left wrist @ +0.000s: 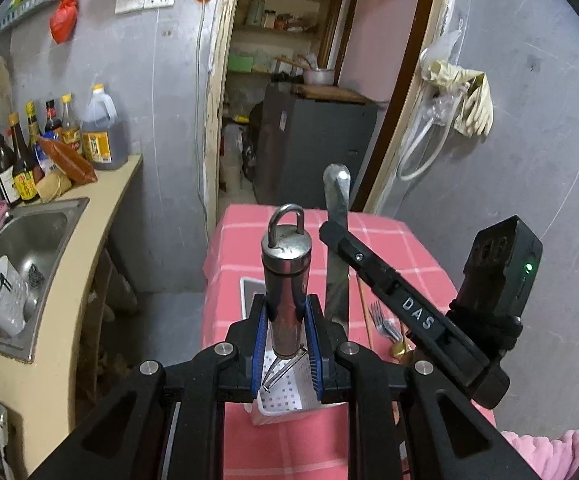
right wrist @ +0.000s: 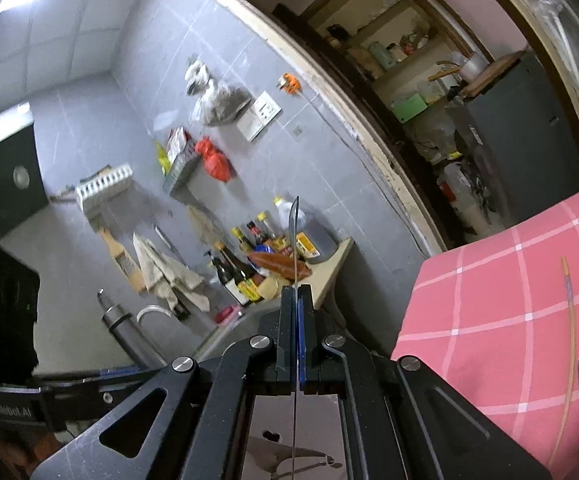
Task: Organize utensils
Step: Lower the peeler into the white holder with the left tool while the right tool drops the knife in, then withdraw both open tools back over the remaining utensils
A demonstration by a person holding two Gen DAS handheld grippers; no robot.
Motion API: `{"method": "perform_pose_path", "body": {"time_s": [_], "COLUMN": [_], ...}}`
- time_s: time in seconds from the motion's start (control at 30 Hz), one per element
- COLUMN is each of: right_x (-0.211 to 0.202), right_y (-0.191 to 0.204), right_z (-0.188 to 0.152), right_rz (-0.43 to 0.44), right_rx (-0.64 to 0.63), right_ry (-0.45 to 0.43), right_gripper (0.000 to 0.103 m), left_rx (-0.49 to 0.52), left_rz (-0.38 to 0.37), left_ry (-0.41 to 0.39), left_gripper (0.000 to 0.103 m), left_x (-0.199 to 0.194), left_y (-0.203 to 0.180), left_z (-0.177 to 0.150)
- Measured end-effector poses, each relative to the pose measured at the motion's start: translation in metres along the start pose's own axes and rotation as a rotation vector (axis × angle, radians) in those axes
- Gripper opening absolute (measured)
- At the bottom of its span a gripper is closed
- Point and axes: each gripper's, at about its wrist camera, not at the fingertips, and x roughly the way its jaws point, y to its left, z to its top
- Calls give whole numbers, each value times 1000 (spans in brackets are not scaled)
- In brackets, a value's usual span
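A: We are seeing the left gripper (left wrist: 287,344) clamping its blue pads on a shiny cylindrical steel peeler with a hanging loop on top (left wrist: 286,276). The loop end is pointing up and away, and the blade end is hanging just over a white perforated plastic utensil basket (left wrist: 285,402) on the pink checked tablecloth (left wrist: 381,248).

B: Agreed. We are also seeing the right gripper (right wrist: 296,340) pressing its jaws together on a flat thin steel blade (right wrist: 294,220), edge-on in the right wrist view. From the left wrist view that same blade is showing as a broad flat strip with a rounded tip, standing just right of the peeler.

A: Noting leftovers: silver forks (left wrist: 383,320) lying on the cloth to the right of the basket, a thin wooden chopstick (right wrist: 569,332) beside them.

B: We are tagging the steel sink (left wrist: 17,264) and sauce bottles (left wrist: 29,152) on the counter to the left, well apart from the table.
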Motion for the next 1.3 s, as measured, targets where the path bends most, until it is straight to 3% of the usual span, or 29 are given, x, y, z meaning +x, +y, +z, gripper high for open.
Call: {"method": "perform_pose_path", "body": {"time_s": [0.5, 0.6, 0.73, 0.8, 0.97, 1.13, 1.3], "right_x": [-12, -17, -26, -35, -72, -116, -158], "right_y": [-9, -10, -6, -3, 0, -5, -15], "right_z": [-3, 1, 9, 13, 27, 37, 42], "right_rz": [26, 28, 24, 6, -109, -247, -382], "right_rx": [-39, -44, -64, -79, -126, -187, -250], "right_ry": [128, 134, 127, 110, 31, -30, -56], "right_gripper": [5, 19, 22, 31, 59, 82, 97], "left_rx": [-103, -121, -141, -158, -167, -134, -45], "left_rz": [-73, -88, -89, -86, -36, 30, 86], "left_ry": [18, -7, -48, -82, -201, -288, -366], "left_gripper": [20, 23, 30, 36, 71, 94, 101], "left_x": [13, 8, -1, -6, -20, -22, -15], "left_y": [23, 27, 31, 32, 26, 3, -39], "left_z": [-17, -20, -21, -21, -27, -34, -46]}}
